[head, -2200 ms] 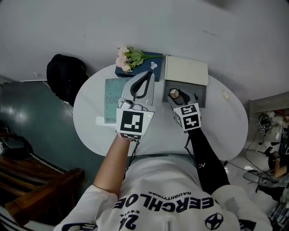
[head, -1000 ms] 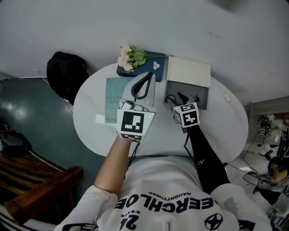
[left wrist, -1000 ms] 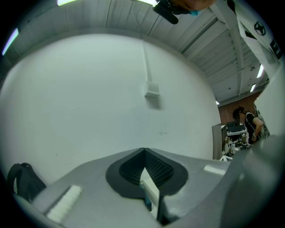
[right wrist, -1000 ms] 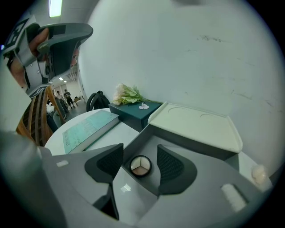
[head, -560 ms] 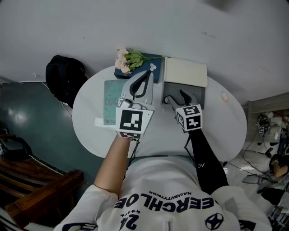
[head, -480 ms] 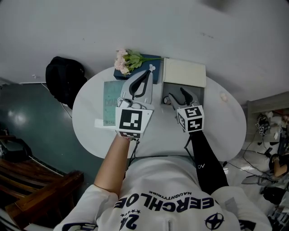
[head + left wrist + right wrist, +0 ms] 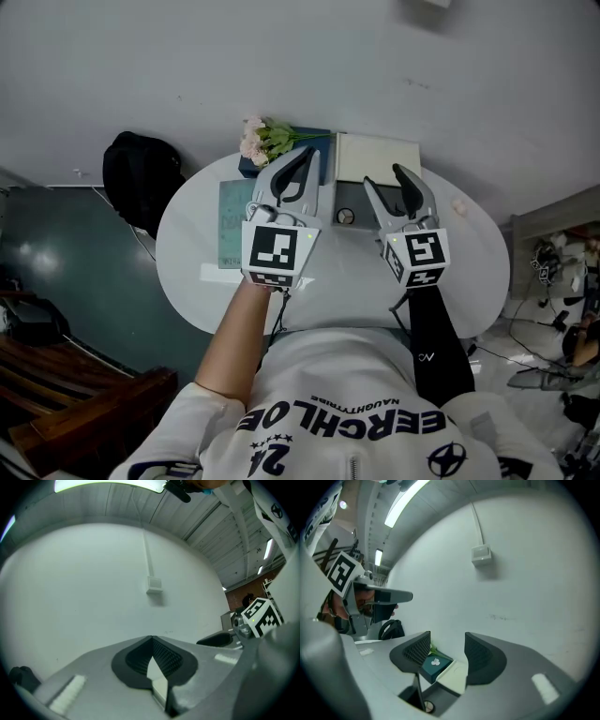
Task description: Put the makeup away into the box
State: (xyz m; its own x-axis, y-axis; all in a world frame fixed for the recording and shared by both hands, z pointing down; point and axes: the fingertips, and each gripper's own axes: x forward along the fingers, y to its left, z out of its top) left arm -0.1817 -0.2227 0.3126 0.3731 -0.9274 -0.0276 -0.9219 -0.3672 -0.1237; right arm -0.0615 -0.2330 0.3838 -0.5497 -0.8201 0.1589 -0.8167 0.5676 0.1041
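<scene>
The right gripper [image 7: 447,640] has its two grey jaws wide apart, black ribbed pads facing each other across a clear gap, with nothing held between them. It hangs above the near edge of the dark grey makeup box [image 7: 354,199], pointing out toward the plain white wall [image 7: 281,56]. Through the gap its own view looks down on the box's cream-white lid [image 7: 455,677], which stands open at the far side. It also shows a small round makeup pot with a pale top [image 7: 427,707] on the box's dark floor. A thin dark upright strip shows just beside the pot; what it is cannot be told. In the head view the pot sits near the box's left inner corner, well apart from both grippers.

The left gripper [image 7: 152,641] has its jaws drawn together, tips meeting, and carries nothing. It is held level over the middle of the round white table [image 7: 187,248], just to the left of the right gripper, with its marker cube toward the person.

Behind the left gripper lies a dark blue flat case with a small white bow [image 7: 436,663], touching the lid's left side. A bunch of pink flowers with green stems [image 7: 260,141] rests on its far end. A pale teal booklet [image 7: 232,220] lies flat on the table to the left. A black bag [image 7: 139,173] sits beyond the table's left edge.
</scene>
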